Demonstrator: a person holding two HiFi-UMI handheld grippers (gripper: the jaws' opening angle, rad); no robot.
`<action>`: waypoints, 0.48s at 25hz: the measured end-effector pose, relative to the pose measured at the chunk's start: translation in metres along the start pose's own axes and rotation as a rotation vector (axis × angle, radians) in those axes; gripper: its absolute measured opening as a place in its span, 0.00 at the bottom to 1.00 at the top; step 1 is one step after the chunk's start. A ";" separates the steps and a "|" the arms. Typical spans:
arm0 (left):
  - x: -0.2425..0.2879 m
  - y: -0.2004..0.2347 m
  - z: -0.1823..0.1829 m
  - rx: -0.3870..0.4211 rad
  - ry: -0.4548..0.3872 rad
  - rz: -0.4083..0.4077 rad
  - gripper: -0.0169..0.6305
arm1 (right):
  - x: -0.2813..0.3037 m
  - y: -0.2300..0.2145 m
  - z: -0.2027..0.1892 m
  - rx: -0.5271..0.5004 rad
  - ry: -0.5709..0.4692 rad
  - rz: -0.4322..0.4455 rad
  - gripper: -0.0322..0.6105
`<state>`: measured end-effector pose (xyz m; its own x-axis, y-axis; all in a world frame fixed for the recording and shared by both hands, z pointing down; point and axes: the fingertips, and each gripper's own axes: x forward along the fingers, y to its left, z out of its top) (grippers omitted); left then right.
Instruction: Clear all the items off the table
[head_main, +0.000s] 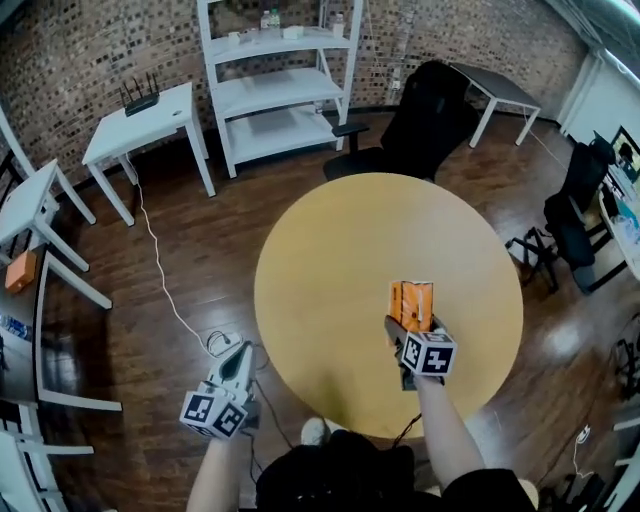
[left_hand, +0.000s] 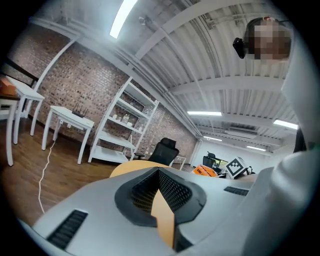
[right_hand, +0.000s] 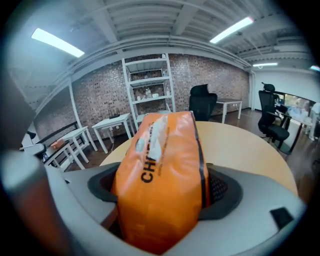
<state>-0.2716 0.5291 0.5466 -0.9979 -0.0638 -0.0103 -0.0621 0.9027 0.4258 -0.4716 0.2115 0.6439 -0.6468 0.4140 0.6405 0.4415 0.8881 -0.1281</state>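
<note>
Left gripper (head_main: 240, 356) closed and empty beside the table; right gripper (head_main: 410, 328) clamped on the orange bag (head_main: 412, 300)

Head view only: the left gripper sits over the wood floor (head_main: 170, 230), left of the round table (head_main: 330, 250) and near a white cable (head_main: 165, 290), with its jaws tapering to one point. The left gripper view shows the dark pads meeting at the tips with nothing between them, and at far right it shows the bag side-on. Head view places the bag upright over the table's near right part. Only the right gripper view shows the grip itself: jaws set wide, pads pressing both sides of the bag, black print starting "CH" on its face
</note>
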 end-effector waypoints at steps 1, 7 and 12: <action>0.008 -0.004 0.000 0.002 0.002 -0.037 0.01 | -0.011 -0.008 -0.001 0.020 -0.013 -0.023 0.74; 0.067 -0.060 -0.009 0.028 0.051 -0.254 0.01 | -0.092 -0.078 -0.033 0.179 -0.100 -0.164 0.74; 0.109 -0.127 -0.028 0.050 0.100 -0.436 0.01 | -0.156 -0.135 -0.071 0.319 -0.169 -0.309 0.74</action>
<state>-0.3718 0.3956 0.5164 -0.8720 -0.4811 -0.0905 -0.4794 0.8018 0.3567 -0.3867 0.0126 0.6152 -0.8218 0.1237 0.5562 0.0161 0.9808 -0.1943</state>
